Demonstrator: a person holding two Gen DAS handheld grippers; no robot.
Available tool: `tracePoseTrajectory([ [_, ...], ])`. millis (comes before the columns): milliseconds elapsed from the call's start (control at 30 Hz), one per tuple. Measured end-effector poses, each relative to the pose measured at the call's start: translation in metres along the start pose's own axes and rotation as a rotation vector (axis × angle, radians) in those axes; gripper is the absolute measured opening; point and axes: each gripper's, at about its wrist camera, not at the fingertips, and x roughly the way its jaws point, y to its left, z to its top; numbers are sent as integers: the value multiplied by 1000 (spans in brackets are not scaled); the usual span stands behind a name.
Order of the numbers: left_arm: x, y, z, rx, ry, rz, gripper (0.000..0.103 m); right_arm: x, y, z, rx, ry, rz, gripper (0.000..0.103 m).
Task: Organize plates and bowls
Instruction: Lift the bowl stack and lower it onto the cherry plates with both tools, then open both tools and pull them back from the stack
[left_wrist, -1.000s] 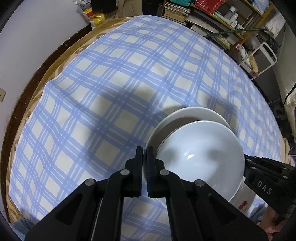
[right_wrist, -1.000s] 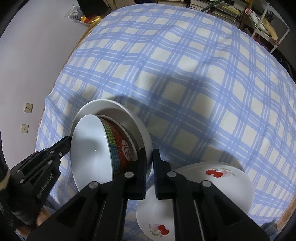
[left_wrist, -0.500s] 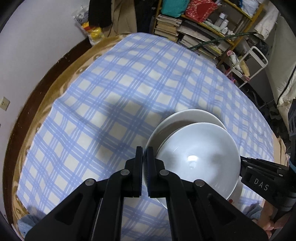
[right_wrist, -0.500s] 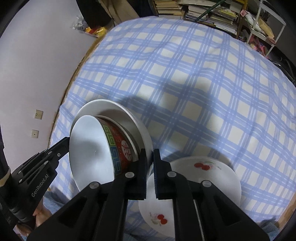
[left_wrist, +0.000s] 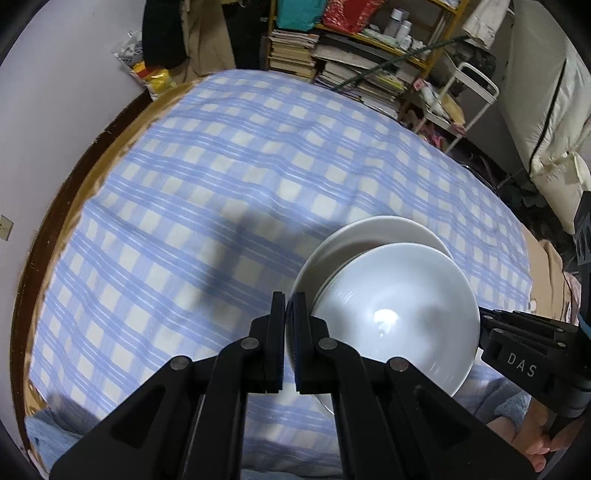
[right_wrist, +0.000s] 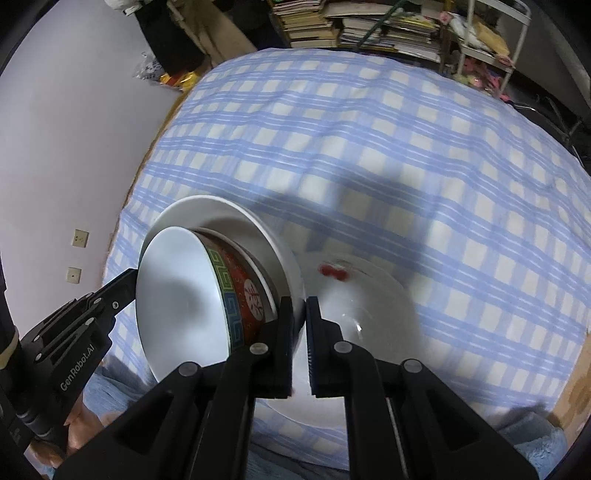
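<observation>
A white plate (left_wrist: 373, 230) with a bowl (left_wrist: 399, 310) resting in it is held up above the checked cloth. The bowl is white inside and red-patterned outside (right_wrist: 243, 291). My left gripper (left_wrist: 290, 306) is shut on the plate's left rim. My right gripper (right_wrist: 300, 310) is shut on the plate's opposite rim (right_wrist: 236, 210). The bowl's white inside also shows in the right wrist view (right_wrist: 177, 295). Below, on the cloth, lies a stack of white plates with cherry prints (right_wrist: 365, 295).
The blue-and-white checked cloth (left_wrist: 221, 177) covers a wide surface with a brown edge (left_wrist: 62, 206) at the left. Shelves of books (left_wrist: 351, 74) and a white rack (left_wrist: 469, 88) stand beyond the far side. A wall (right_wrist: 74, 129) is at the left.
Both grippers have lifted the plate and bowl together, so the cloth and the cherry plates look further away. The grip on both rims is unchanged.
</observation>
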Motion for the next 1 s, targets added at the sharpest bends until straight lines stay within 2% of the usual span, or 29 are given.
tracePoseTrajectory([
  [233, 15, -24, -20, 19, 41, -1, 1, 6, -30, -20, 22, 31, -33, 11],
  [267, 13, -27, -21, 22, 33, -35, 1, 7, -32, -23, 22, 35, -34, 11],
  [300, 10, -31, -21, 3, 78, -310, 3, 9, -33, -25, 20, 38, -13, 13],
  [333, 8, -37, -20, -13, 110, -452, 2, 11, -29, -28, 5, 54, 62, 16],
  [367, 0, -44, -16, -22, 58, -421, 7, 10, -23, -30, -1, 58, 121, 16],
  [400, -4, -57, -11, 20, -9, -244, 4, 10, -18, -30, 2, 54, 134, 7],
  [433, 1, -59, -8, 15, 6, -205, 3, 9, -10, -30, -40, 27, 59, 4],
  [467, 7, -55, -6, -20, 30, -214, 7, 13, -7, -29, -56, 21, -14, 2],
  [500, 13, -48, -6, -47, 33, -189, 7, 16, -15, -27, -20, 26, -17, 2],
  [533, 18, -40, -10, -60, 28, -120, 7, 18, -24, -26, 19, 24, -25, 2],
  [600, 28, -28, -16, -57, 33, -32, 7, 18, -39, -28, 41, 0, -47, 2],
  [700, 39, -13, -20, -75, 28, 2, 7, 16, -50, -32, 40, 5, -40, 2],
  [767, 43, -11, -20, -76, 33, 36, 7, 4, -50, -34, 9, -41, -39, 2],
  [833, 43, -13, -22, -65, 29, 47, 7, -7, -50, -37, 1, -73, -14, 10],
  [867, 40, -16, -22, -59, 22, 45, 9, -14, -51, -37, 4, -87, -4, 21],
  [900, 37, -18, -22, -49, 17, 44, 12, -20, -51, -37, 4, -102, -12, 26],
  [1000, 16, -22, -27, -20, -31, 79, 14, -38, -47, -41, -17, -160, -34, 32],
])
